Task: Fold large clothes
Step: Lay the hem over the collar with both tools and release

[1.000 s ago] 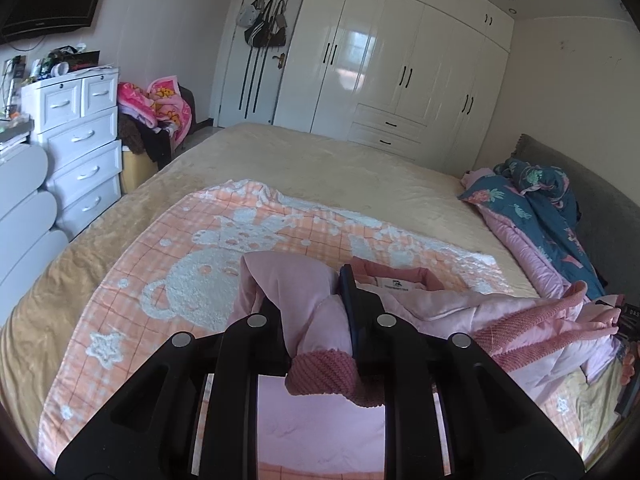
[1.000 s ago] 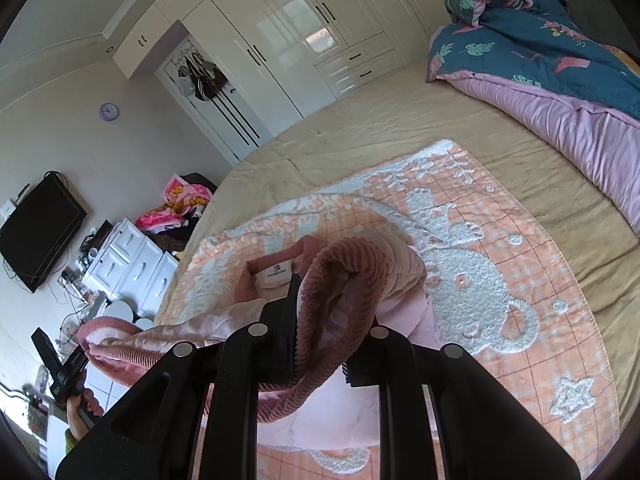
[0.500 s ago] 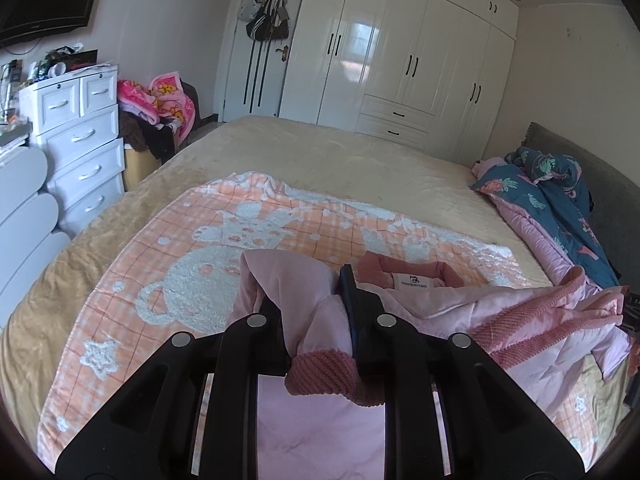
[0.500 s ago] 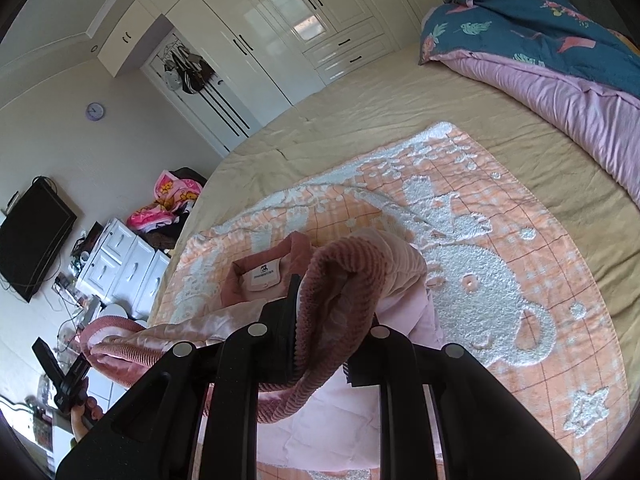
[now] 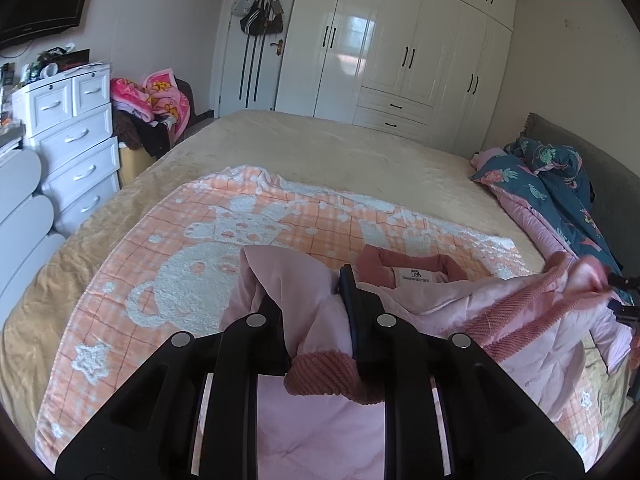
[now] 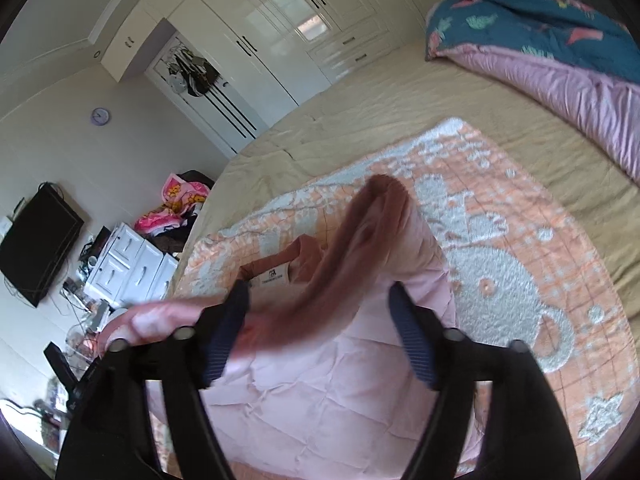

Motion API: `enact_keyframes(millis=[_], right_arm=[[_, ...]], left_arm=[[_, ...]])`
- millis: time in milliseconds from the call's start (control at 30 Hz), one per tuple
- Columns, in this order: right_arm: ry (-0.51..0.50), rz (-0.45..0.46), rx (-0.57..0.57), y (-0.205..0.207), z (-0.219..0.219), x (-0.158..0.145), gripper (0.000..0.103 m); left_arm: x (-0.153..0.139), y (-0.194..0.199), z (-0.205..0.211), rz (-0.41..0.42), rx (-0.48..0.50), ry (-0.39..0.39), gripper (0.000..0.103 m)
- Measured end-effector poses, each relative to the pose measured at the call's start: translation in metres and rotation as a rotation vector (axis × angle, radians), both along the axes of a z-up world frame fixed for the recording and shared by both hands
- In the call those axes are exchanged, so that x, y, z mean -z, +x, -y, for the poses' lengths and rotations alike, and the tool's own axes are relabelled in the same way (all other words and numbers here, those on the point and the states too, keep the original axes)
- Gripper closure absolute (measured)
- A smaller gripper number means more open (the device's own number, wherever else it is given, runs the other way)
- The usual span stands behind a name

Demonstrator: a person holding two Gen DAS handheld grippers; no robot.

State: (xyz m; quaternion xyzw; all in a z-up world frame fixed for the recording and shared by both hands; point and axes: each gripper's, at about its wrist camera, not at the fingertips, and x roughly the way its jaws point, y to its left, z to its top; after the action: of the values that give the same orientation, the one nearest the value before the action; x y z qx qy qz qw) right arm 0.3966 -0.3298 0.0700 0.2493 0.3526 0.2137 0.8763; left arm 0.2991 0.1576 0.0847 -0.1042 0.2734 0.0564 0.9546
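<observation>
Left gripper (image 5: 316,312) of mine is clamped on a sleeve (image 5: 308,320) of the pink quilted jacket (image 5: 440,312), with the ribbed darker-pink cuff (image 5: 324,376) bulging out below the jaws at the lower centre of the left wrist frame. My right gripper (image 6: 320,320) stands with its jaws wide apart, holding nothing; a ribbed pink edge of the jacket (image 6: 340,380) sweeps blurred between the fingers (image 6: 412,344) at the centre of the right wrist frame. The jacket lies spread on an orange-and-white blanket (image 5: 192,280) with a bear pattern, its collar and white label (image 5: 414,276) just right of centre in the left view. That blanket lies on the beige bed (image 5: 320,152). A teal floral duvet (image 5: 552,184) with a pink underside is heaped at the right edge. White drawers (image 5: 72,140) sit at the left, and a white wardrobe (image 5: 400,48) fills the upper centre.
</observation>
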Motion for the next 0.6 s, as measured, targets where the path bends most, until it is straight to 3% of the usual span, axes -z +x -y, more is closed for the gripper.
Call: enact_keyframes(millis=[133, 333, 433, 600], right_arm=[[-0.041, 0.050, -0.011, -0.007, -0.008, -0.001, 0.020], [-0.232, 0.064, -0.066, -0.021, -0.039, 0.022, 0.016], [-0.296, 0.026, -0.095, -0.024, -0.053, 0.046, 0.016], [-0.334, -0.050, -0.108, -0.025, -0.065, 0.078, 0.016]], left_arm=[[0.003, 0.004, 0.001, -0.004, 0.008, 0.005, 0.091], [0.010, 0.011, 0.009, -0.021, 0.018, 0.024, 0.088], [0.010, 0.011, 0.011, -0.014, 0.015, 0.024, 0.087], [0.008, 0.008, 0.015, -0.001, 0.021, 0.021, 0.077]])
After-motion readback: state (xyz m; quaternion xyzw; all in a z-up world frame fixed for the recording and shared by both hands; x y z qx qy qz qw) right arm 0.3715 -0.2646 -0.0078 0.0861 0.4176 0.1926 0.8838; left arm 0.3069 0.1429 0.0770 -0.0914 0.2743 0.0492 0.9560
